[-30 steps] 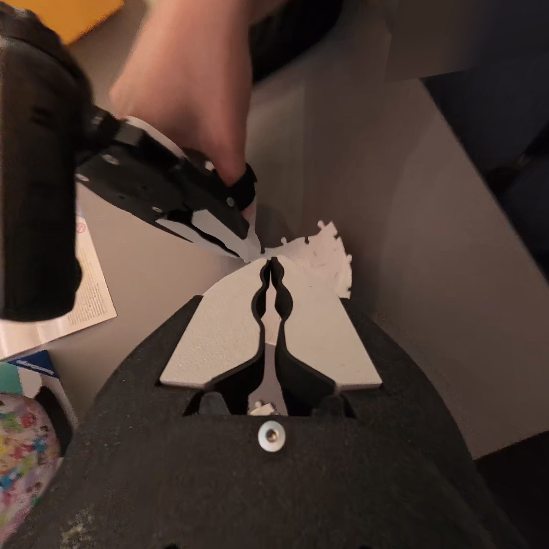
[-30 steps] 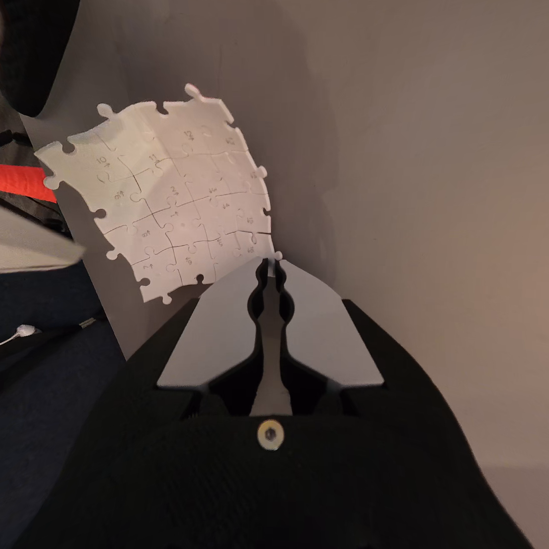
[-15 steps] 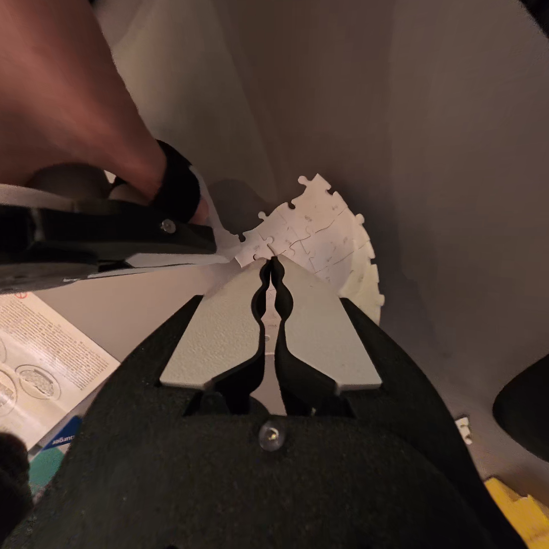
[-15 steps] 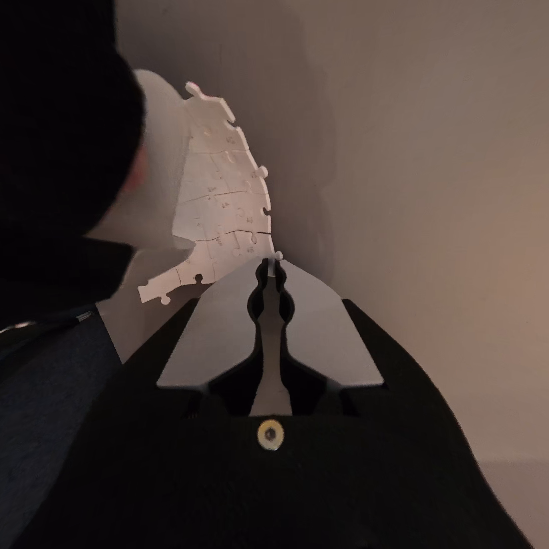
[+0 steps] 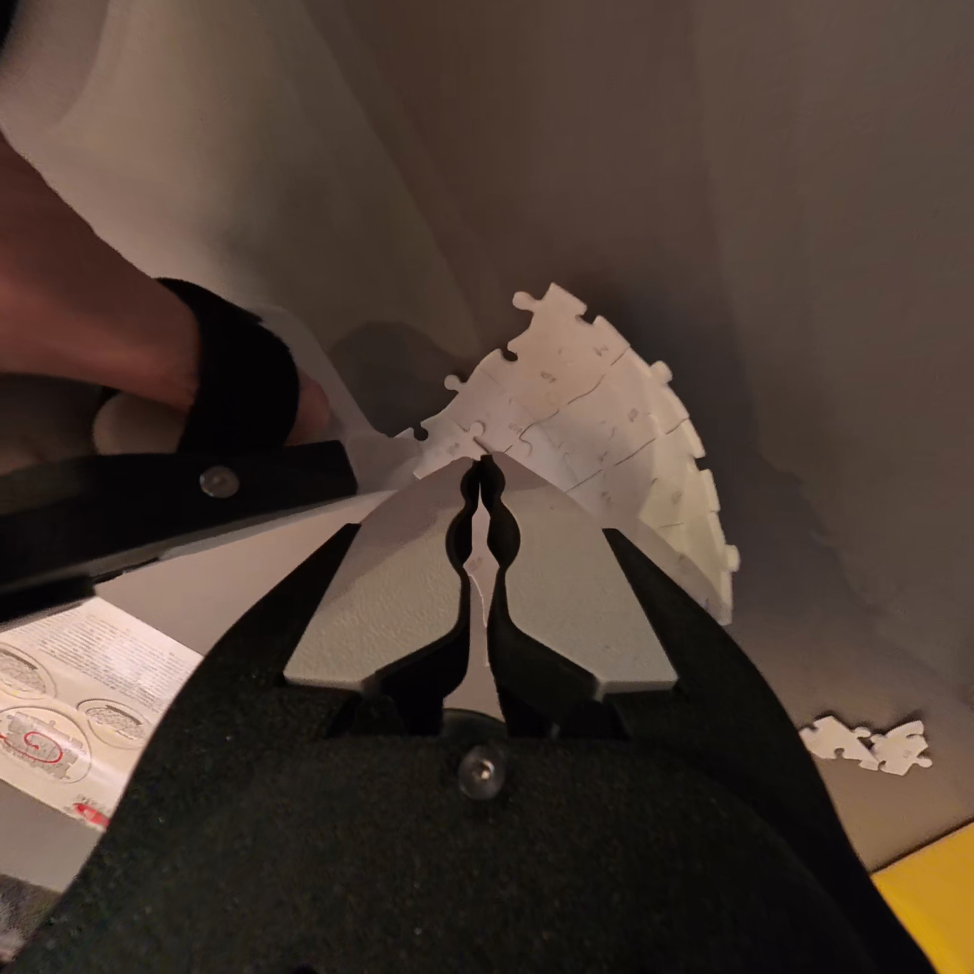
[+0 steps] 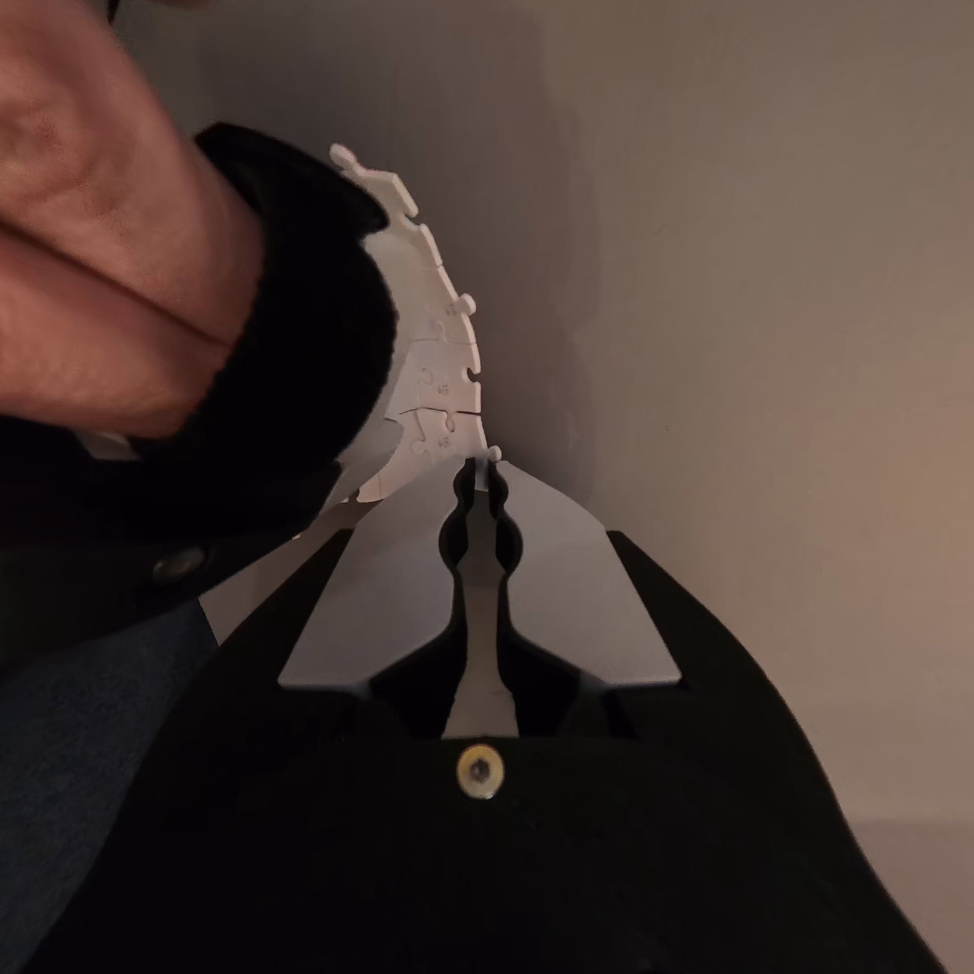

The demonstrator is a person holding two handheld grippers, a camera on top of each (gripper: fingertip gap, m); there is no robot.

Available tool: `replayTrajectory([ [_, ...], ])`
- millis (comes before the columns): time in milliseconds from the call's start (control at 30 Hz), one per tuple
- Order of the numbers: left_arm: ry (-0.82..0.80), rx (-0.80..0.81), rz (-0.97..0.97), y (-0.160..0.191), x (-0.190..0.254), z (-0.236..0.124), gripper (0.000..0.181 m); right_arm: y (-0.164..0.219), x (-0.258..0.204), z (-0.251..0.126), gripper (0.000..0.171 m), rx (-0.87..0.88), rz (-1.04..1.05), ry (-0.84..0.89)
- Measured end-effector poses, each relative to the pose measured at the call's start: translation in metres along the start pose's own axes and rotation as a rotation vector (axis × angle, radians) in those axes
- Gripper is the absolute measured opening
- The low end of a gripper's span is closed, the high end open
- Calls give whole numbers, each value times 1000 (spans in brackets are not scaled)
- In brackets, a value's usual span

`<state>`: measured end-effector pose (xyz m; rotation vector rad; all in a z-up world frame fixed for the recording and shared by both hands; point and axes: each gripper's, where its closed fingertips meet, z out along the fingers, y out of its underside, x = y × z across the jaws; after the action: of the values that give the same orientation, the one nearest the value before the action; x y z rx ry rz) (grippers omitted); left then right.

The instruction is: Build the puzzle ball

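Note:
A curved white section of joined puzzle pieces (image 5: 606,421) is held in the air, its blank inner side toward me. My left gripper (image 5: 482,464) is shut on its lower left edge. In the left wrist view the right gripper's black finger (image 5: 211,500) and a hand (image 5: 79,327) come in from the left and reach the same edge. In the right wrist view my right gripper (image 6: 482,466) is shut on the section's (image 6: 448,379) bottom corner. A hand (image 6: 105,263) and the black left gripper hide most of the section there.
A printed instruction leaflet (image 5: 79,701) lies on the grey table at lower left. Two loose white puzzle pieces (image 5: 864,748) lie at the right. A yellow object (image 5: 933,896) shows at the bottom right corner. A plain wall (image 6: 738,316) stands behind.
The left gripper and its hand have swung in front of the puzzle section in the right wrist view, covering most of it. The left wrist view has turned, bringing two loose pieces into sight.

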<state>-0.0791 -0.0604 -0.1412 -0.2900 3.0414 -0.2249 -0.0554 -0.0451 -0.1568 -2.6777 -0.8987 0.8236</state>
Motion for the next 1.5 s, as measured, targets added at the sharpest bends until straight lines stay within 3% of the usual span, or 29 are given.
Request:
replayTrajectory([
  [1500, 92, 4, -72, 6, 3, 16, 0, 0, -1, 1, 5, 17, 2, -42],
])
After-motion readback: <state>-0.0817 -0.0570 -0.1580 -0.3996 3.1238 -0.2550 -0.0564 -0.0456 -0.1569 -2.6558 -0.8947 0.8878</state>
